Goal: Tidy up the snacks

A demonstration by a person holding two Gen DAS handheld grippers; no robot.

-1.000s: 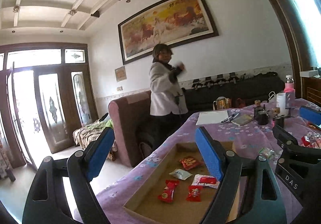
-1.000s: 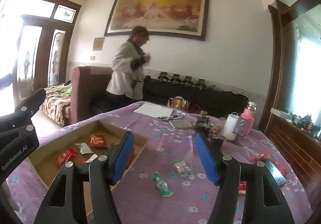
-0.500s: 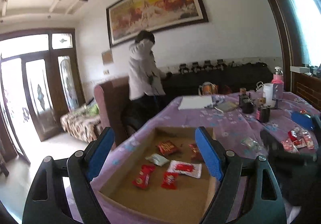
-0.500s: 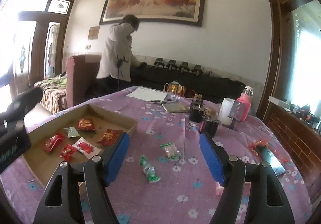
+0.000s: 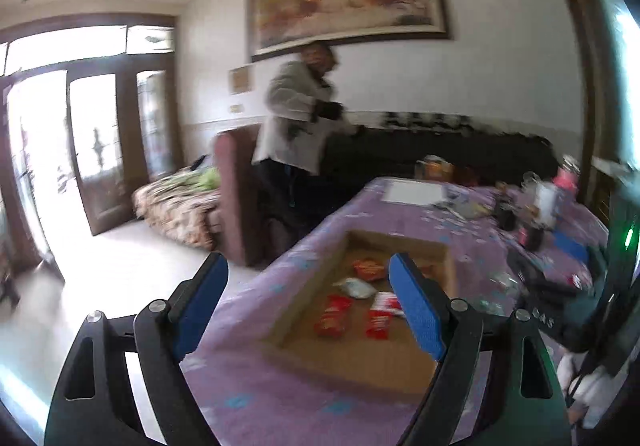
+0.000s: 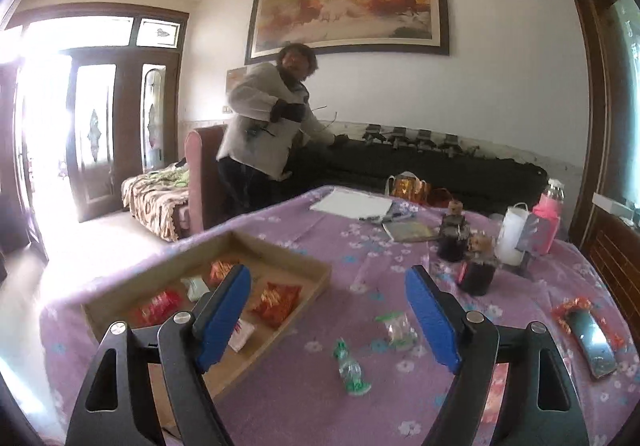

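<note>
Now both grippers are hanging empty over the snack table.

Left gripper is holding its jaws spread wide with nothing between them, above the near left corner of the box, where red packets and a white one are lying. Right gripper is opening its jaws, nothing between the pads, above two clear green-ended candies lying loose on the purple cloth just right of the box. A phone is lying far right; a person is standing behind the table.
</note>
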